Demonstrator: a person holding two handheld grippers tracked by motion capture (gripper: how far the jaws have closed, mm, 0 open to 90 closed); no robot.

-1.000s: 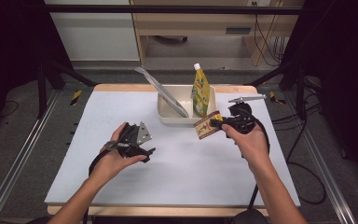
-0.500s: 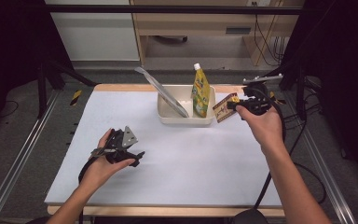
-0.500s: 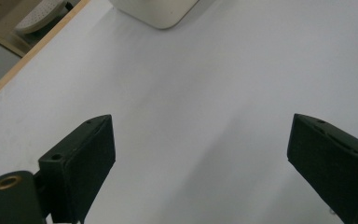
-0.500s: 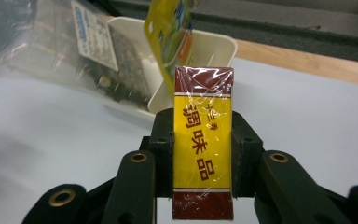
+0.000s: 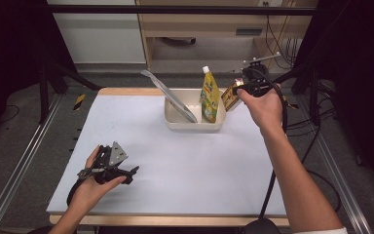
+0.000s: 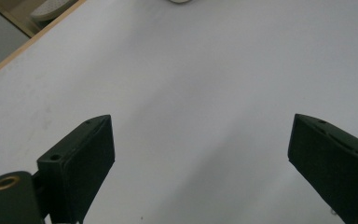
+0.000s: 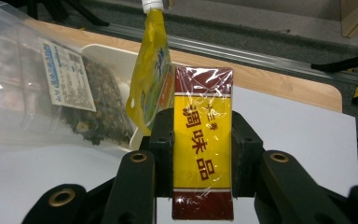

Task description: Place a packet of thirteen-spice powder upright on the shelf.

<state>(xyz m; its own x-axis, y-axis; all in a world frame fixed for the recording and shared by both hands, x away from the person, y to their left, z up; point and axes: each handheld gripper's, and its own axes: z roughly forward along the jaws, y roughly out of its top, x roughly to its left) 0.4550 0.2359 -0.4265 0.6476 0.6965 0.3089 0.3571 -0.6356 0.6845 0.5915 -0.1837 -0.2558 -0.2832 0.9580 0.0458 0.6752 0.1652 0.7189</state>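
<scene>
Seasoning packet: the flat yellow-and-maroon cellophane-wrapped packet point(image 7: 203, 140) is pinched between the jaws of your right gripper point(image 7: 203, 154), held in the air just right of the tub.
Long axis: it runs away from you along the jaws, top end pointing toward the tub's right end.
Left gripper point(image 5: 108, 168): nearest to you, low over the white table point(image 5: 185, 165), jaws wide apart on nothing, well apart from the work.
Right gripper: the nearer hand by far; your coming move is its alone.
Tub: the cream rectangular plastic tub point(image 5: 195, 123) lies left of and below the packet.
Pouch: the yellow spouted stand-up pouch point(image 5: 209, 95) stands upright at the tub's right end, directly between packet and free space.
Bag: the clear plastic bag of dark dried leaves point(image 7: 51, 93) leans across the left part.
Judgement: drop in near the pouch.
</scene>
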